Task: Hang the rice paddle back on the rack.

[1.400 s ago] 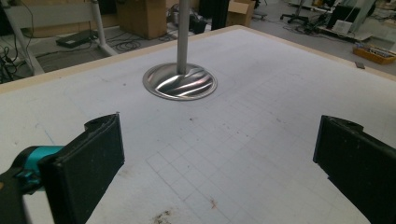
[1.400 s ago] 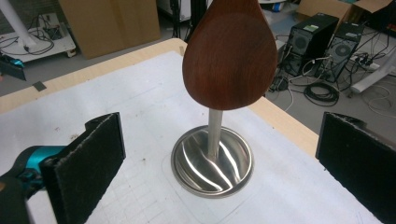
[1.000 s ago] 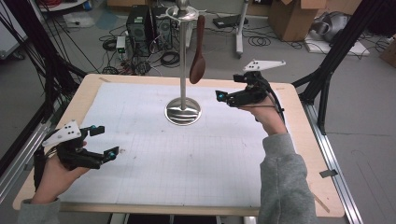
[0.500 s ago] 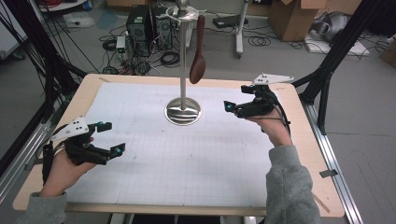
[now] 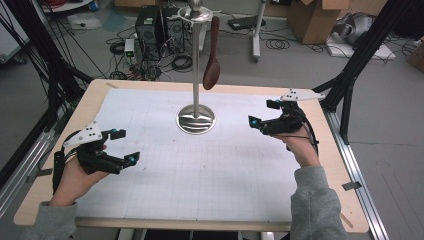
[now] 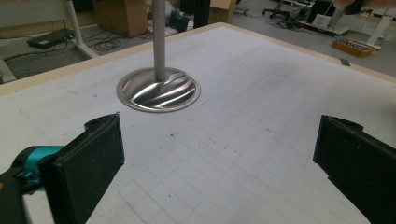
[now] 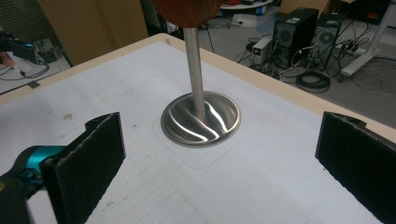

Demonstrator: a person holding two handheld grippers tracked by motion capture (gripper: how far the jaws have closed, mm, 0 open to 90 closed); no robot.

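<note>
Both grippers, left (image 5: 122,145) and right (image 5: 260,112), spread wide, grasping nothing. Stand (image 5: 195,119) sits ahead of both, apart; spoon (image 5: 212,74) hangs from it.

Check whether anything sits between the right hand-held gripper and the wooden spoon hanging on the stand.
Nothing visible does. The right hand-held gripper is open over bare mat, to the right of the stand. The wooden spoon hangs on the stand's right side, above table level, with open air between it and that hand-held gripper.
</note>
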